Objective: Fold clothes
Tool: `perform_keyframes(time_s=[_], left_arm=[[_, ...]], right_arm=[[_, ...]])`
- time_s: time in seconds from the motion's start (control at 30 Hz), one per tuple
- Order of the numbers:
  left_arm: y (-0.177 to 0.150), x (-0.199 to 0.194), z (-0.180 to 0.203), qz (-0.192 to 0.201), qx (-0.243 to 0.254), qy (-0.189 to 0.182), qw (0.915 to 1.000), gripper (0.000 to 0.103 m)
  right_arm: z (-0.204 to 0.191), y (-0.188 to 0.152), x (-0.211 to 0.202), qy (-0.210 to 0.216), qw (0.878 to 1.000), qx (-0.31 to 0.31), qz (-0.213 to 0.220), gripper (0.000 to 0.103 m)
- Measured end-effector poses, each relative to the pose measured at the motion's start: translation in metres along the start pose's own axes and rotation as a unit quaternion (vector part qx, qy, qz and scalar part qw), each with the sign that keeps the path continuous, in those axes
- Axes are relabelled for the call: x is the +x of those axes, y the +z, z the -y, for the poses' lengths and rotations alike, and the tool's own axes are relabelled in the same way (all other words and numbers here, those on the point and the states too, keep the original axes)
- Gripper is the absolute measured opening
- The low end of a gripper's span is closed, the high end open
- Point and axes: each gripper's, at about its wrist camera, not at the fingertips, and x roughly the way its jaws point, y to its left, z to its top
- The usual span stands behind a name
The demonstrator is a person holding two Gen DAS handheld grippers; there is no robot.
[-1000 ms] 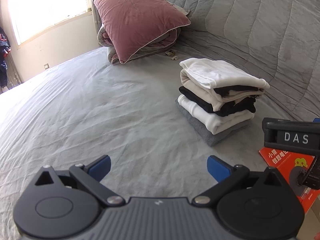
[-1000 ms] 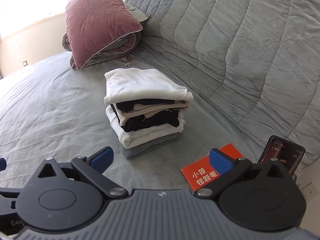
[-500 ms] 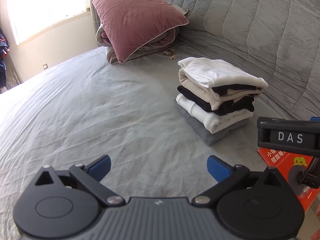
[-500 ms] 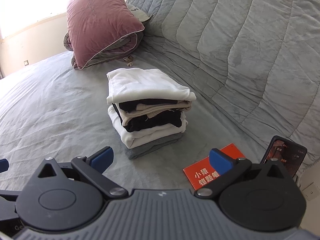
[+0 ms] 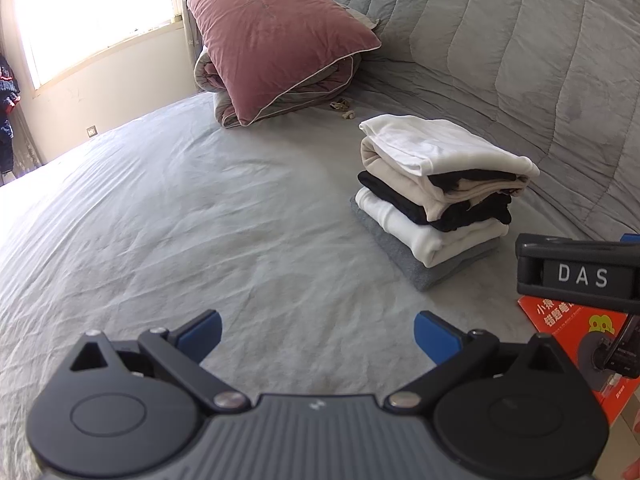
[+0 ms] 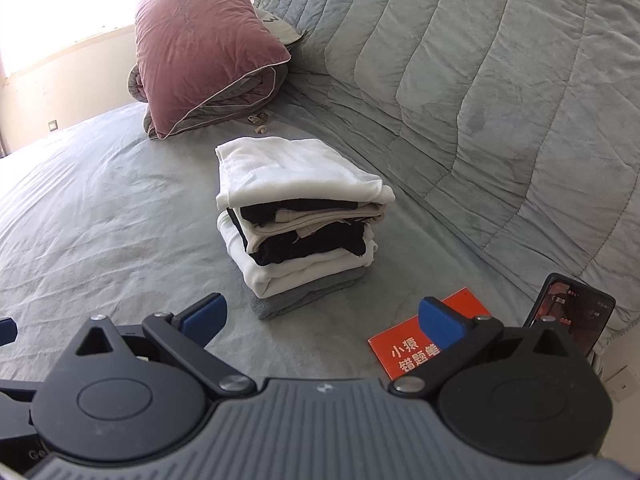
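A neat stack of folded clothes (image 5: pixel 436 188) (image 6: pixel 296 220) rests on the grey bed sheet (image 5: pixel 180 220): white on top, then beige, black, white and grey at the bottom. My left gripper (image 5: pixel 318 334) is open and empty, hovering over bare sheet to the left of and nearer than the stack. In the right wrist view my right gripper (image 6: pixel 322 318) is also open and empty, just in front of the stack. Part of the right gripper's body marked DAS (image 5: pixel 580 276) shows at the right edge of the left wrist view.
A mauve pillow (image 5: pixel 272 36) (image 6: pixel 200 48) lies on a rolled quilt at the head of the bed. A grey quilted cover (image 6: pixel 480 100) rises along the right. An orange booklet (image 6: pixel 424 344) and a propped phone (image 6: pixel 572 316) sit near the bed's right edge. Small beige bits (image 5: pixel 344 108) lie near the pillow.
Both views drift slightly; the stack sits a little higher and farther in frame. Both grippers stay open and empty.
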Motion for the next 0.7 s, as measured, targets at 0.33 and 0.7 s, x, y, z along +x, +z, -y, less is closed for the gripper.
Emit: perform_keyframes(time_s=[0.33, 0.7], left_arm=[[-0.0005, 0.0007, 0.0009, 0.0, 0.004, 0.002, 1.0, 0.102], [-0.0013, -0.0042, -0.001, -0.001, 0.005, -0.003, 1.0, 0.102]], right_arm=[[-0.0009, -0.0011, -0.0003, -0.003, 1.0, -0.001, -0.001, 0.103], [-0.0002, 0.0005, -0.0002, -0.003, 1.0, -0.003, -0.003, 0.103]])
